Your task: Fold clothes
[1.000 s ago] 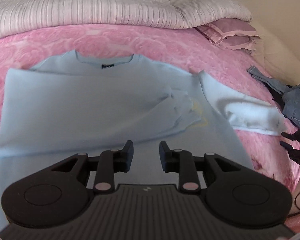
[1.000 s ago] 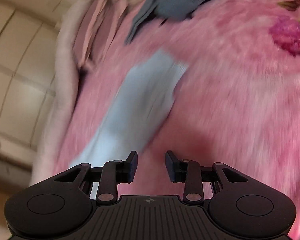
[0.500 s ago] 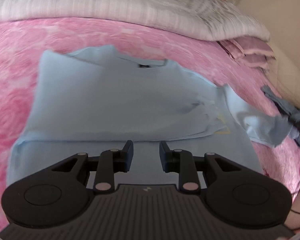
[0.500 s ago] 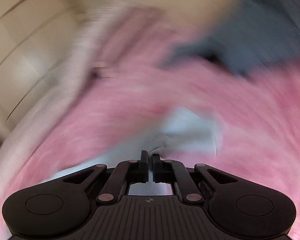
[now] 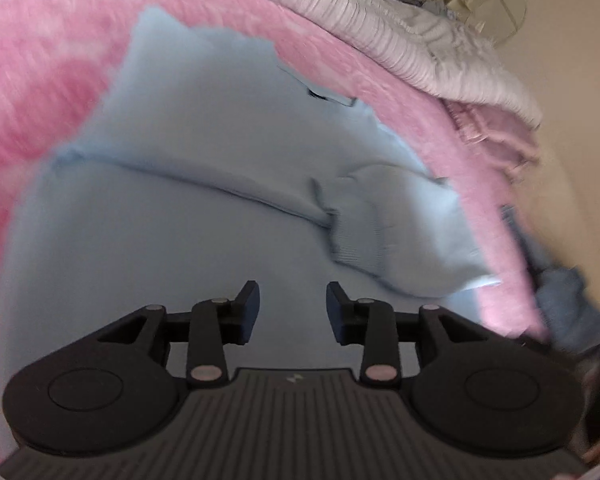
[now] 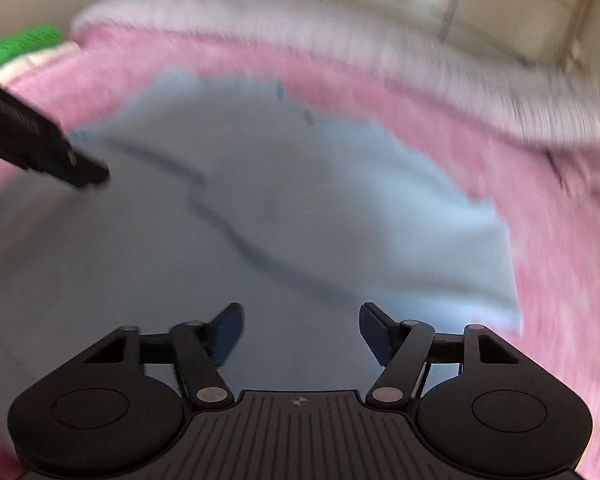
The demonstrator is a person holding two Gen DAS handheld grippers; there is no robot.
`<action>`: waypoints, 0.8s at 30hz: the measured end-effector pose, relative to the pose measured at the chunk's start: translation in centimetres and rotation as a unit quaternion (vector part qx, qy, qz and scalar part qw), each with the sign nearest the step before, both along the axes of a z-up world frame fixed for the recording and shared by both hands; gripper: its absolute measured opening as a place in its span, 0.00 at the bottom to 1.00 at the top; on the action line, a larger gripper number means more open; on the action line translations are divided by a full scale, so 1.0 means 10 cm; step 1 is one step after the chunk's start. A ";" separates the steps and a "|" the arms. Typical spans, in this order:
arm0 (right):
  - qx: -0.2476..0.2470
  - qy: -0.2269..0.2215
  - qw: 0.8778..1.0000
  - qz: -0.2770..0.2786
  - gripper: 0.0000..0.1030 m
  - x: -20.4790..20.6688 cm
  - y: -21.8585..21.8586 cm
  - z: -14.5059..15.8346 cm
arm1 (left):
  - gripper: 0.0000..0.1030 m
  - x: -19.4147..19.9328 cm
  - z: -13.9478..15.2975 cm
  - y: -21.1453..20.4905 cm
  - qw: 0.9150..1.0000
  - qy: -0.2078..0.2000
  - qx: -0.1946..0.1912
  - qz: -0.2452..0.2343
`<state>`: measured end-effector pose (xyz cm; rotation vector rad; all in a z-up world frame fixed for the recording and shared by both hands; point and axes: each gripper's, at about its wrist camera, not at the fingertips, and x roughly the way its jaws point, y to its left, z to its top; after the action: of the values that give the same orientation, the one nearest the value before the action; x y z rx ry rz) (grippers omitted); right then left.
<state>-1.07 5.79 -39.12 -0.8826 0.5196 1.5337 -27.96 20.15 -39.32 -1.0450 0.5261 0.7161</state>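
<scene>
Lying flat on the pink blanket [image 5: 40,92], the light-blue sweatshirt [image 5: 188,152] had both sleeves [image 5: 400,216] folded across its chest; the body folds remained. The left gripper [image 5: 292,300] and right gripper [image 6: 300,320] were opening, nothing between them.

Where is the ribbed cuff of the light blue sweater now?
In the left wrist view, the ribbed cuff lies right of centre on the light blue sweater's body, its sleeve folded inward, near the fluffy pink blanket.

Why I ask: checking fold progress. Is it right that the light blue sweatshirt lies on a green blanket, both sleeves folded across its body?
Not quite: the blanket under the light blue sweatshirt is pink, as the left wrist view shows. The rest stands.
</scene>
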 end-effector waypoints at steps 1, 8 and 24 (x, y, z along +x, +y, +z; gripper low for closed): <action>-0.009 0.003 1.000 -0.019 0.65 0.08 -0.05 -0.05 | 0.36 0.04 -0.03 0.02 1.000 -0.018 -0.014 0.004; -0.025 0.100 0.985 -0.137 0.65 0.72 -0.18 -0.06 | 0.38 0.44 -0.33 0.36 0.992 -0.072 -0.071 0.071; -0.023 0.103 0.985 -0.140 0.65 0.78 -0.12 -0.18 | 0.04 0.32 0.63 0.67 0.967 0.056 0.247 0.010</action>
<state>6.72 4.63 -40.88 -0.6566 0.7964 1.3639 -24.76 26.82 -33.01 -0.5467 0.4033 0.8723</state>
